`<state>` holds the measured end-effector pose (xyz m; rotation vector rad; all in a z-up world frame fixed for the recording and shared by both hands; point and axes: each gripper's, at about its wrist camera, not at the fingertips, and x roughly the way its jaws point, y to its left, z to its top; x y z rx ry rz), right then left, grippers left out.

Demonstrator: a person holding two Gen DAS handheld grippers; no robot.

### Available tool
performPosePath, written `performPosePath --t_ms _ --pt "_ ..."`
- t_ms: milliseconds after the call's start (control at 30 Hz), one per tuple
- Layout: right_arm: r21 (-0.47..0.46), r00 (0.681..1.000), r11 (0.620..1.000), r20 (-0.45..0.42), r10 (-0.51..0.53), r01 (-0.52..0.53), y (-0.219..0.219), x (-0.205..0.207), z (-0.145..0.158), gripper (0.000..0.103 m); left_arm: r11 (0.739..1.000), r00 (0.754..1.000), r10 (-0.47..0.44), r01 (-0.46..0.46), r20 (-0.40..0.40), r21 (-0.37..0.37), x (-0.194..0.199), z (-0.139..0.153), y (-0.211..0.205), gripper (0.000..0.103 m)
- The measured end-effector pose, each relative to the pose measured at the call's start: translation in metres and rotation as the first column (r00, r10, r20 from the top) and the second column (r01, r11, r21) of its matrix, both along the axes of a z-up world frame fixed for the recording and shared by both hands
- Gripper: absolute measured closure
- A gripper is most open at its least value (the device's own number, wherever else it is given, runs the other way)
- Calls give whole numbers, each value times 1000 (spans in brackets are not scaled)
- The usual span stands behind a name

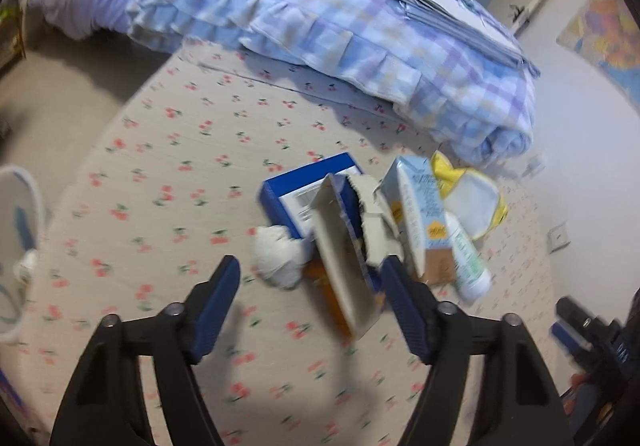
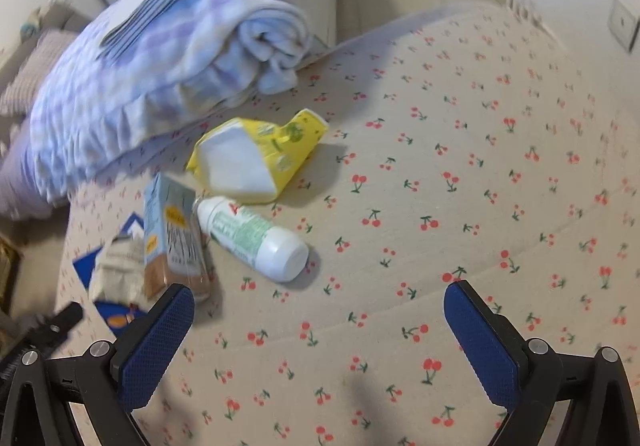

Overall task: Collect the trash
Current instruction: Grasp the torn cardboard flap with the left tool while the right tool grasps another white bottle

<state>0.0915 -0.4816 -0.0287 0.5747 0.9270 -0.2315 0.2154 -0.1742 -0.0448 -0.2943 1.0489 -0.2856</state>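
Lying on a bed sheet with little cherries, the trash sits in one small pile. A big folded blanket is far past the fingers of both grippers.

The blue box is the biggest piece. It lies just ahead of the left gripper, and a torn cardboard flap from it sticks up between the two fingers. The fingers are apart. They do not press on the flap yet, though the right finger looks very near its torn edge.

The yellow bag lies well ahead of the right gripper. The tall carton stands just past that gripper's left finger, leaning on the pile. The white bottle lies on its side ahead of the gap, nearer the left finger. A white paper ball rests just past the left gripper's gap, beside the box.

The right gripper's fingers are wide apart, with only sheet between them.

What could go wrong? The flap is thin and torn, so if the left fingers close on it alone, it may rip or bend and the box may stay behind. The box touches the carton, so pulling it could knock the carton over. The bottle is round and may roll away if a finger bumps it. The two grippers are close together here, so they could also bump each other. The views are blurry, so the aim may be a bit off.
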Motion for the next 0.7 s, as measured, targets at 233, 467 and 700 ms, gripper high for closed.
performPosePath --t_ms 233,467,700 --pt "24 998 998 -4 63 -63 0 29 -15 1 993 1000 11 -13 -10 -114 20 -10 -7 68" --pt "-33 987 987 -22 157 -158 24 64 -31 9 990 1000 -12 11 -7 -140 27 -10 -1 87" --pt "-64 977 976 -68 201 -206 42 85 -52 28 992 998 -49 52 30 -117 19 3 8 92"
